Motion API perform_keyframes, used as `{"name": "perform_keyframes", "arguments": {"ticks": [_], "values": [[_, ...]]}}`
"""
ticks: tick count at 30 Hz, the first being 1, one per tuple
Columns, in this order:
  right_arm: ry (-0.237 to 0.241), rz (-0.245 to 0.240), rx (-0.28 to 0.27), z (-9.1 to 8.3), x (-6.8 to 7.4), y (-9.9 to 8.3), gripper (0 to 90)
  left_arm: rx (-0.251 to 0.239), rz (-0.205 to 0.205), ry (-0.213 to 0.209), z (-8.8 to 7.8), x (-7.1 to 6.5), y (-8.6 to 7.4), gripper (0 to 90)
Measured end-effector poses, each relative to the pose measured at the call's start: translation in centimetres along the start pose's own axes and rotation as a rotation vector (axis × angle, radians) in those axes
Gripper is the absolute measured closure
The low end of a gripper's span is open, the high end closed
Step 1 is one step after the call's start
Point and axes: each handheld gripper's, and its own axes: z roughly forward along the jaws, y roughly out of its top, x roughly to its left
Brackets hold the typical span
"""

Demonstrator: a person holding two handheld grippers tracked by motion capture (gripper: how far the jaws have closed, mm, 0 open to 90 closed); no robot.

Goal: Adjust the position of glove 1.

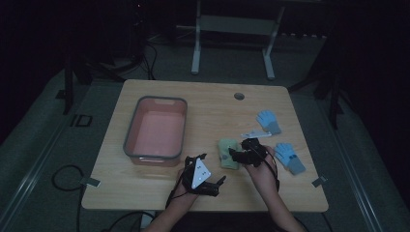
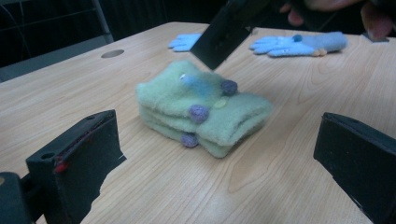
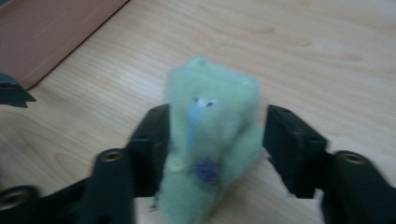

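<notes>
The right gripper sits low in the centre of its own view with its jaws spread around a folded pair of fuzzy green gloves; the left jaw looks to be against the fleece, while a narrow gap shows at the right jaw, so it is part open and not clamped. From above, that right gripper is right of the picture's middle, its tips at the right edge of the green gloves, which lie flat on the wooden table.

The left gripper has its jaws wide apart at the bottom corners of its own view, holding nothing, with the green gloves lying on the table beyond them, in the middle of the frame. The bundle shows small purple dots and a pale blue strip. A jaw of the right gripper slants down from the top centre to just over the bundle. In the high view the left gripper is at lower centre, near the front edge of the table, its grey plate facing up.

Further out, a red tub with a grey rim stands left of centre. Two blue gloves lie toward the right: one higher up, one lower. A small white card lies between the upper one and the right gripper
</notes>
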Motion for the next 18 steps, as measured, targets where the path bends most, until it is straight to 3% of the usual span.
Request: {"name": "perform_keyframes", "arguments": {"ticks": [2,4,5,8,9,15,17,18], "values": [[0.015,0.009,-0.013,-0.3,-0.6,0.0,27.9,0.02,-0.017,-0.01,0.1,0.1,0.1,0.7],[0.039,-0.013,-0.019,-0.4,-1.1,0.0,16.6,0.019,-0.033,-0.002,0.1,0.2,0.2,0.7],[0.034,-0.013,-0.028,-0.5,-1.3,-0.1,15.1,0.021,-0.035,0.004,0.0,0.3,0.3,0.7],[0.031,-0.036,-0.047,-0.8,-2.1,-0.2,14.6,0.034,-0.052,-0.068,-0.3,0.7,1.1,2.5],[0.052,-0.055,-0.084,-1.0,-2.7,-0.3,14.6,0.033,-0.053,-0.1,-0.3,0.8,1.3,2.5],[0.102,-0.105,-0.107,-1.8,-4.5,-0.2,13.7,0.039,-0.04,-0.168,-0.3,1.2,2.2,4.7],[0.121,-0.084,-0.097,-2.0,-5.0,0.0,13.7,0.05,-0.018,-0.183,-0.1,1.4,2.5,8.3],[0.154,-0.049,-0.099,-2.0,-5.3,0.1,13.7,0.052,-0.004,-0.193,0.1,1.4,2.7,8.5]]}}
